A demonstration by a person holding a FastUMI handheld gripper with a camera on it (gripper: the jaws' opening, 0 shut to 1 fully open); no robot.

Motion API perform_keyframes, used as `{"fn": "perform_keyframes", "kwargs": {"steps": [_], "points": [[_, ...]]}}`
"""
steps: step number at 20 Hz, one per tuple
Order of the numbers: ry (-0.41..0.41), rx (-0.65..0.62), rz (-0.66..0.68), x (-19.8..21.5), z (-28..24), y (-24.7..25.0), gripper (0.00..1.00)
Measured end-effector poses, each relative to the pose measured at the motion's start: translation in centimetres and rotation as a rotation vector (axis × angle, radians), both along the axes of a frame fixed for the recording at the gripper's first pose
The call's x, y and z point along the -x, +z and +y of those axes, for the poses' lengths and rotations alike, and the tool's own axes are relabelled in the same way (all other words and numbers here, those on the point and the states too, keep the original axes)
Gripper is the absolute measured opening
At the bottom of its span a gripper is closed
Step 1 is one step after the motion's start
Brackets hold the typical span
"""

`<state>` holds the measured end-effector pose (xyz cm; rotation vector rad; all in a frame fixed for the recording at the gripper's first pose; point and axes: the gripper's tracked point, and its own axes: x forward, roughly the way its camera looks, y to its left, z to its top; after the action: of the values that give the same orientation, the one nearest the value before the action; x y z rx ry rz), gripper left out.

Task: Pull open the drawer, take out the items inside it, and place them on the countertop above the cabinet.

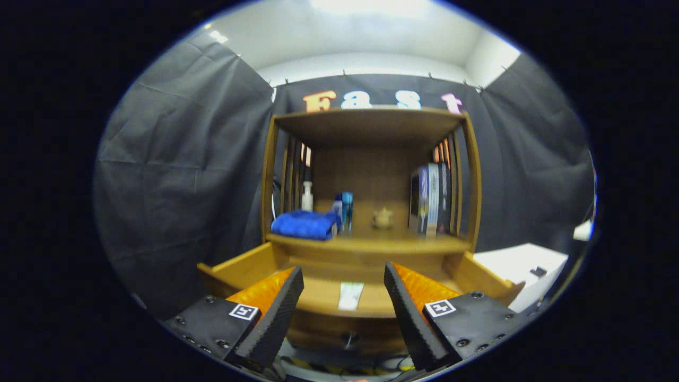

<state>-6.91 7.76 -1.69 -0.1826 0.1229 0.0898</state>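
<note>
Gripper (344, 286) agape above blurred drawer (323, 297)

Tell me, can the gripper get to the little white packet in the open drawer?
Probably yes. The gripper is open, and the white packet lies flat in the pulled-out drawer just ahead of its fingers, with nothing covering it.

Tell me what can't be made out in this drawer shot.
- Drawer interior: gripper view; the front panel and the open gripper's fingers cover most of the floor, apart from one flat pale item.
- That item's identity: too small and blurred.
- Small tan object on the countertop: blurred.
- Bottles behind the blue cloth: partly hidden.
</note>
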Motion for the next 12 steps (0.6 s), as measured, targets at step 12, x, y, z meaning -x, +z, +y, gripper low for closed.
{"fn": "perform_keyframes", "kwargs": {"steps": [12], "points": [[-0.058,0.084,0.535,-15.4,0.4,-8.7,0.99]]}}
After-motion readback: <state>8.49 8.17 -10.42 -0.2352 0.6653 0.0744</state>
